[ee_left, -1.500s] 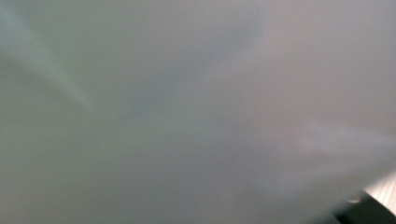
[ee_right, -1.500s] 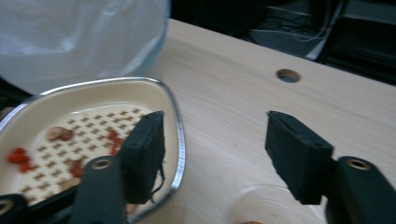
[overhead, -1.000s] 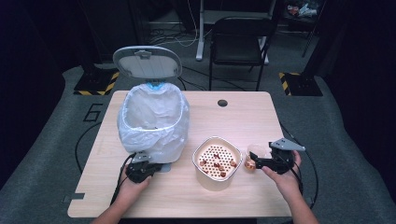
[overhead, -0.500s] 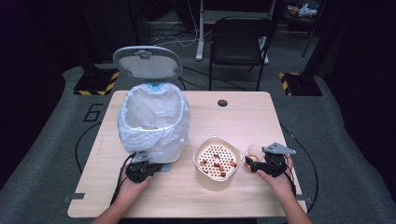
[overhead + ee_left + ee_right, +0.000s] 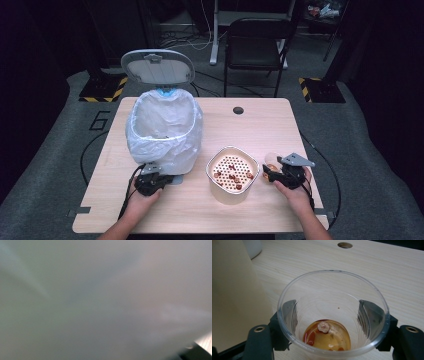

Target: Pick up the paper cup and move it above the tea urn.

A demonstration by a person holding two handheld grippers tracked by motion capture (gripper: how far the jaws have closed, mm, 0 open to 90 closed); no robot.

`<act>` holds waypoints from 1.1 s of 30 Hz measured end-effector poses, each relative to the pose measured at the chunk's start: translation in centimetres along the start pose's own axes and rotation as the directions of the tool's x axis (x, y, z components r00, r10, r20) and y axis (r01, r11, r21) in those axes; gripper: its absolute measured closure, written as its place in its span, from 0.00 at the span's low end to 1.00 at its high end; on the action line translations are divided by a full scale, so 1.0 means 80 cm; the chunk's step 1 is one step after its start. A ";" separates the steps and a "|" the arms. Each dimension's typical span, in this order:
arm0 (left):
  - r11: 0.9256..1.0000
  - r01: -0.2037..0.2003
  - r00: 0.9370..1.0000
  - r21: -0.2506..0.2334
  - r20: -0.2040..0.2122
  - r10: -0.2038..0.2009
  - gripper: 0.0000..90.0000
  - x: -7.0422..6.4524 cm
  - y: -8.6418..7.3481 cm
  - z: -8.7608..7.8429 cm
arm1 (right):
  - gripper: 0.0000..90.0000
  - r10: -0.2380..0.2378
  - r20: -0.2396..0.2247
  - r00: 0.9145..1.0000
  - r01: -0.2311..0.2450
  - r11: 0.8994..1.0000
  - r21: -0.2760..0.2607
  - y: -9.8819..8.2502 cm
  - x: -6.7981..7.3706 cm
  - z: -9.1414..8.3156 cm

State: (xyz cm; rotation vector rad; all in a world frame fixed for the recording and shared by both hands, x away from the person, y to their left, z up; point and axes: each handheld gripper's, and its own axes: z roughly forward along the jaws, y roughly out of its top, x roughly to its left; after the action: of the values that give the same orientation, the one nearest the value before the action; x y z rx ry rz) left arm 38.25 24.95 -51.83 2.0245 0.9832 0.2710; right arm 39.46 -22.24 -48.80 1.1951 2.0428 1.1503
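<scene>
A clear plastic cup (image 5: 332, 295) stands upright between the jaws of my right gripper (image 5: 328, 312), with a little amber liquid and a brownish pit at its bottom. The pads press on its two sides, and the jaws have just been closing on it. In the high view the right gripper (image 5: 272, 172) holds the cup (image 5: 271, 161) low over the table, just right of a cream container (image 5: 231, 192) whose perforated insert carries several red bits. My left gripper (image 5: 152, 181) sits against the foot of the bag-lined bin (image 5: 165, 135). Blurred white bag (image 5: 100, 295) hides its jaws.
The bin's grey lid (image 5: 157, 67) stands open at the back. The wooden table (image 5: 260, 130) has a round cable hole (image 5: 238, 110) near its far edge. The cream container's wall (image 5: 234, 290) rises close at the left in the right gripper view. A chair (image 5: 257, 50) stands beyond the table.
My right gripper has come down with the cup and shifted a little toward the cream container. The left gripper has stayed at the bin's foot.
</scene>
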 end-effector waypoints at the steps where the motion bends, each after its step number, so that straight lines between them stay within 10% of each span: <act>1: 1.000 0.000 1.000 0.000 0.000 0.000 1.00 0.000 0.000 0.000 | 0.36 0.003 -0.004 1.000 -0.003 1.000 -0.007 0.002 -0.001 -0.002; 23: 1.000 0.002 1.000 0.000 -0.001 -0.002 1.00 0.000 0.000 0.000 | 0.40 -0.153 -0.013 0.988 0.152 0.987 -0.059 0.103 0.028 -0.063; 33: 1.000 0.001 1.000 0.000 -0.001 -0.001 1.00 0.000 0.000 0.000 | 0.41 -0.298 0.005 0.955 0.297 0.953 -0.061 0.133 0.057 -0.075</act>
State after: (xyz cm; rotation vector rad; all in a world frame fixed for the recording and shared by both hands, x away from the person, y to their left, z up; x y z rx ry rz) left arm 38.25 24.95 -51.83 2.0241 0.9851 0.2707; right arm 37.48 -18.02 -36.66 0.8195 2.0879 1.0591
